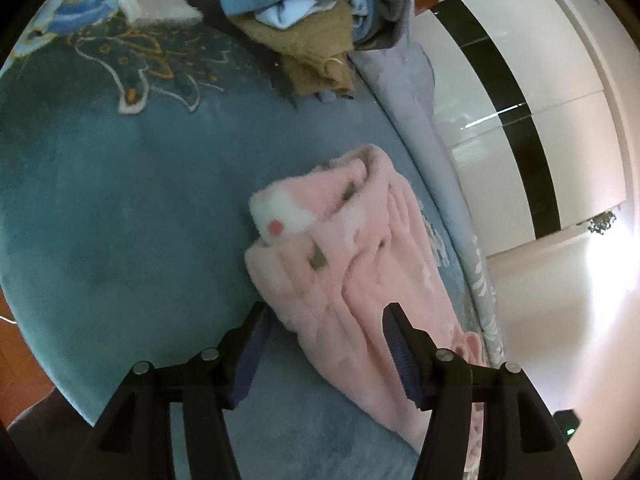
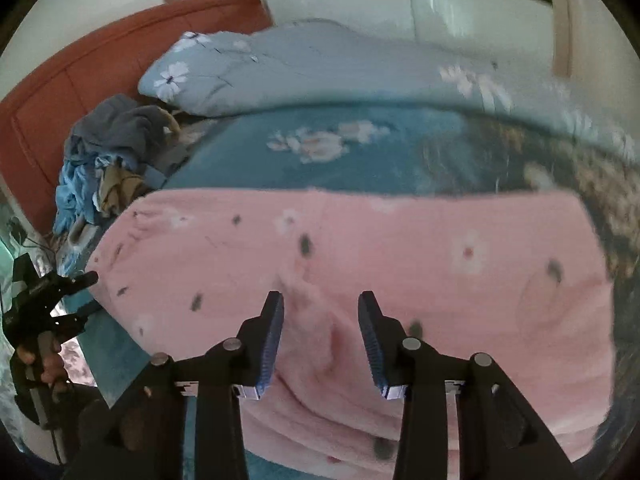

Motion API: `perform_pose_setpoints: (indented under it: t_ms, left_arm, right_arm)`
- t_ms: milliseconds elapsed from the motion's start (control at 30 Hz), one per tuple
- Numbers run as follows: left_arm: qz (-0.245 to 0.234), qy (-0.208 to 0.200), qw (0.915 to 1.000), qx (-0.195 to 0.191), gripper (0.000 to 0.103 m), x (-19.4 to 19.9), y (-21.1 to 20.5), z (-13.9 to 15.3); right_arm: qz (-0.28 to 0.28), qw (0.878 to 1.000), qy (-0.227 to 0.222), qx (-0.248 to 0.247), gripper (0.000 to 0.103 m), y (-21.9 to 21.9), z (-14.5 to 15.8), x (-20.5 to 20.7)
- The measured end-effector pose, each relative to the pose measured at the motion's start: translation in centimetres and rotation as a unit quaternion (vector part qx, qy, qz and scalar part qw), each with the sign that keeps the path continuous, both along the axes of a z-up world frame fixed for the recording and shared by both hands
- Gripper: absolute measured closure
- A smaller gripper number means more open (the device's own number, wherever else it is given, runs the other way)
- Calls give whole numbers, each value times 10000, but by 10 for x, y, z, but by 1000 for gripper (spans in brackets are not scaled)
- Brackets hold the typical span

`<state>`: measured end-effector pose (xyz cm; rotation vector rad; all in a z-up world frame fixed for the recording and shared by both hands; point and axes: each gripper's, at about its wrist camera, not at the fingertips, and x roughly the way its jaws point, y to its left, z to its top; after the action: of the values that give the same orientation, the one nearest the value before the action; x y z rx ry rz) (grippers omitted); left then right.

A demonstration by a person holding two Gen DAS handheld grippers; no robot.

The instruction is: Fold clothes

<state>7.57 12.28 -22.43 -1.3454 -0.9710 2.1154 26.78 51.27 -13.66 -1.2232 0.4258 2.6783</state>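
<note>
A fluffy pink garment (image 1: 352, 264) with white flowers and dark spots lies folded on the blue bed cover (image 1: 120, 208). In the right wrist view the pink garment (image 2: 400, 252) spreads wide across the cover. My left gripper (image 1: 326, 312) is open and empty, its jaws either side of the garment's near end, just above it. My right gripper (image 2: 320, 300) is open and empty, hovering over the garment's near middle. The left gripper (image 2: 76, 292) also shows at the left edge of the right wrist view, held by a hand.
A pile of unfolded clothes (image 1: 296, 8), blue, brown and dark, lies at the far end of the bed; it also shows in the right wrist view (image 2: 108, 160). A grey-blue flowered quilt (image 2: 320, 68) lies behind. A red headboard (image 2: 80, 68) stands at left. Pale floor (image 1: 560, 280) lies beside the bed.
</note>
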Motion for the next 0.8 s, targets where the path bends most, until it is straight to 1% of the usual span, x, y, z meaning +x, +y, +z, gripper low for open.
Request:
perform_pose_setpoints:
  t_ms: [33,133,200,300,333,367,400,500,567,667,733,800]
  left_arm:
    - [14,-12,10000,22,40,-1,-2,-1]
    - [59,-20,10000,36,40,-9,-2,-4]
    - [98,-21,9999,79,40,-14,-1,-3]
    - [203,-178,9989,386,43,-22,-1,-7]
    - [270,-183,9983,487,45,-23,-2,-8]
    - [342,-168,9976,578,61,-24,-3,-10]
    - [367,-137,9978,539,74,-25,-2,-10]
    - [308,8,9992,237,80,-29,7,-2]
    - [224,220,9995,97,81,-27,16,15]
    - [-5,681,9977,-8,81,-19,38,52]
    - [-271,1081,9937,-97,81,-7,58,83]
    - [-632,1537,9859,-193,81,6,90,117]
  right_arm:
    - [-36,10000,-51,18,63,2,-6,1]
    - [-161,9999,41,-4,63,6,-14,11]
    - [-221,9996,130,-147,63,9,-15,16]
    - [-224,9992,235,-231,63,10,-11,22]
    - [-231,9992,273,-201,63,9,-9,27]
    - [-239,9991,311,-170,63,8,-7,31]
    - [-271,9989,355,-130,63,8,-5,36]
    - [-491,9973,542,-40,63,16,1,59]
    - [-707,9954,640,-102,63,27,1,73]
    - [-1123,9889,872,-430,63,48,-8,100]
    - [-1312,9835,1047,-679,63,60,-16,114]
    - [-1409,9788,1191,-889,63,69,-22,124]
